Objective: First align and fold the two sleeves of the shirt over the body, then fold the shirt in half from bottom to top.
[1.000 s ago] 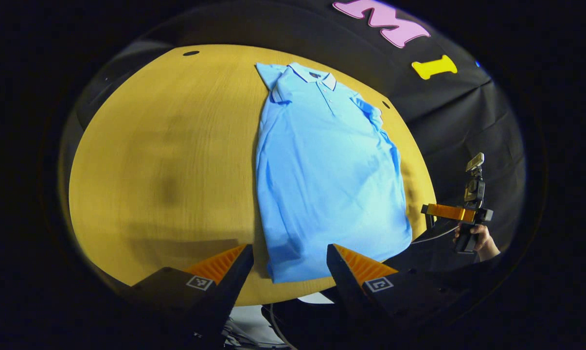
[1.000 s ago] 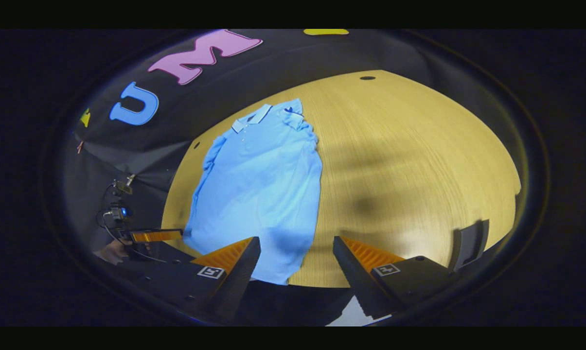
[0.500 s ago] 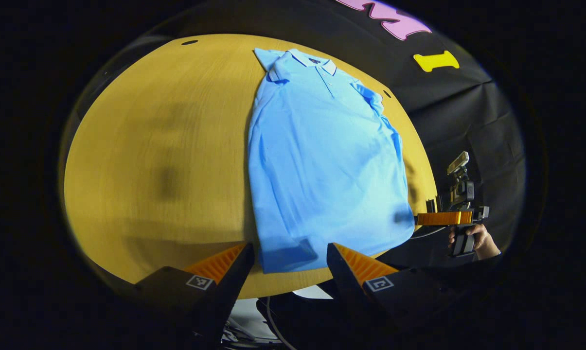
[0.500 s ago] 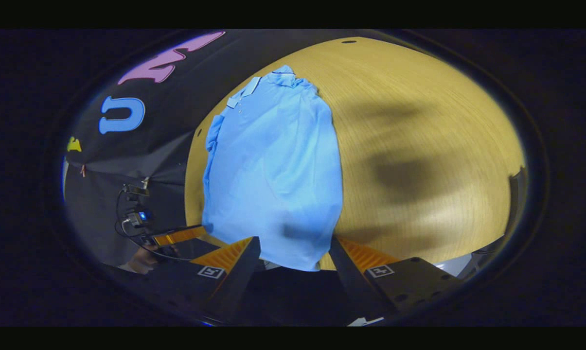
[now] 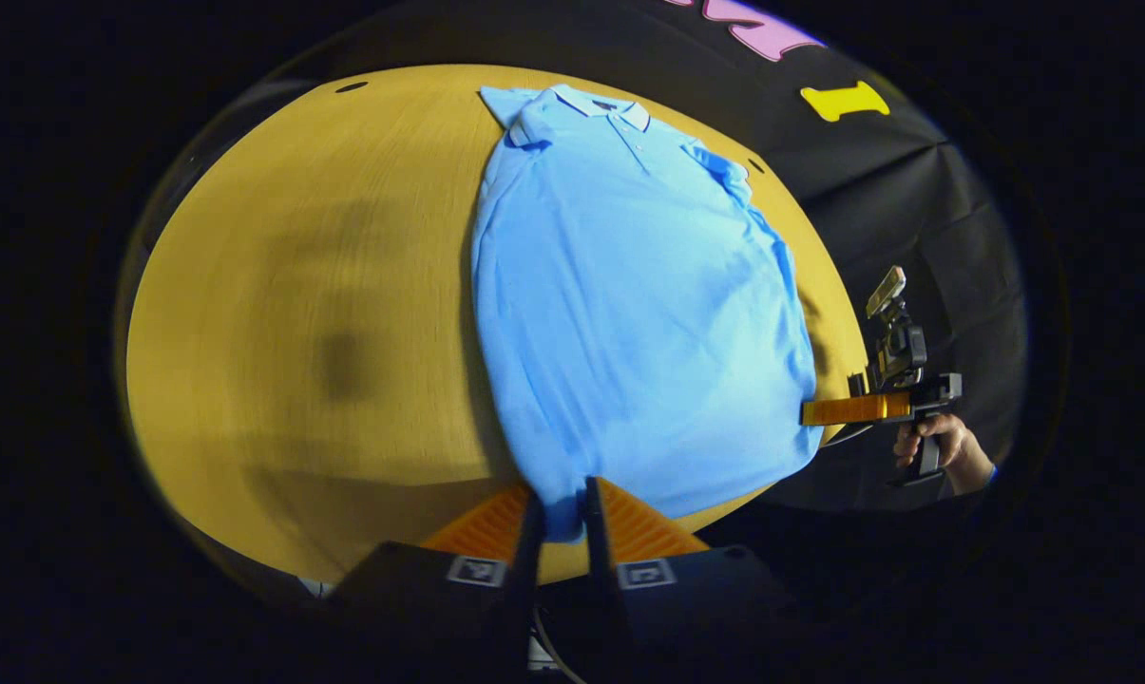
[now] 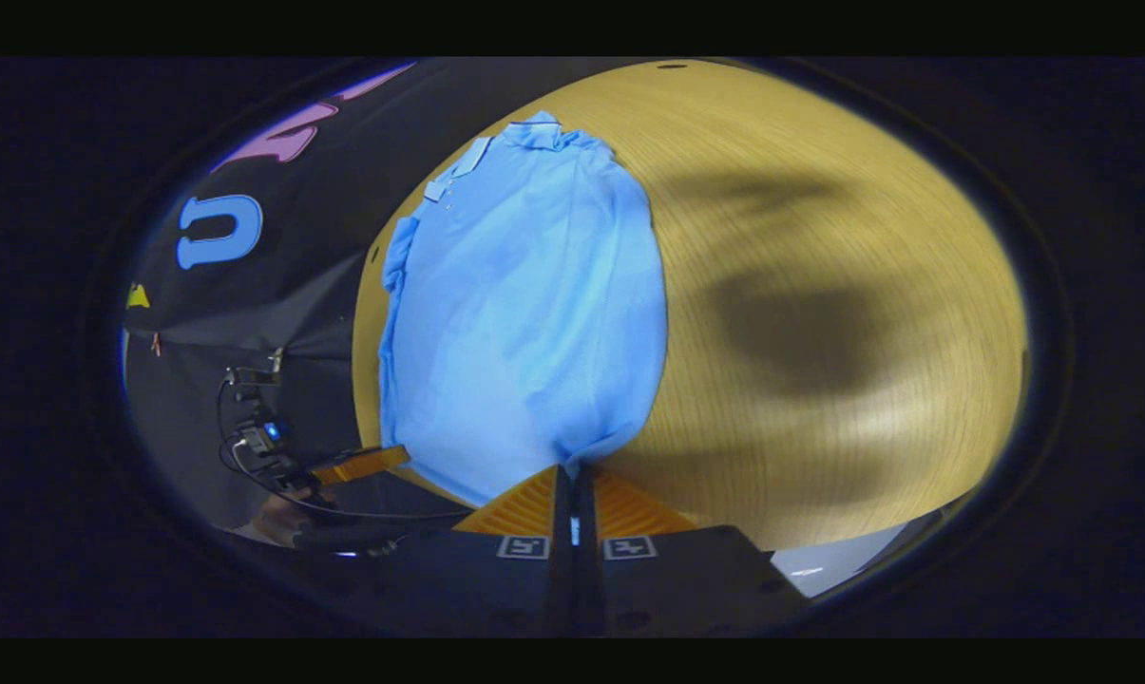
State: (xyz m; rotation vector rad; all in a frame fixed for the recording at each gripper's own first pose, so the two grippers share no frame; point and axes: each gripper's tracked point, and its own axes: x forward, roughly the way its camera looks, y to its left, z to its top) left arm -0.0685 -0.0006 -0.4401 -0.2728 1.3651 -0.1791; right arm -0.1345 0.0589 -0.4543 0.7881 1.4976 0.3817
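In the left gripper view we see a light blue polo shirt point(image 5: 629, 304) lying flat on a round yellow wooden table point(image 5: 287, 332), collar toward the top centre of the frame and hem toward the bottom, its sleeves already folded in over the body. The left gripper point(image 5: 561, 518) sits at bottom centre with its fingers drawn narrow, pinching a bottom corner of the shirt at the table's near edge. We can read no brand on the shirt; a small dark tag inside the collar is too small to make out, and each finger carries a square printed marker. At the right of the frame the right gripper point(image 5: 824, 410) meets the shirt's other bottom corner, held by a hand point(image 5: 943, 442) against the black cloth wall point(image 5: 914, 218). In the right gripper view the shirt point(image 6: 524, 313) runs from upper centre down to bottom centre, the table point(image 6: 819, 313) spreading to the right with soft dark shadows on it. The right gripper point(image 6: 572, 475) at bottom centre is closed tight on the hem corner. At lower left, the left gripper point(image 6: 358, 464) touches the other corner, cables trailing beside it.
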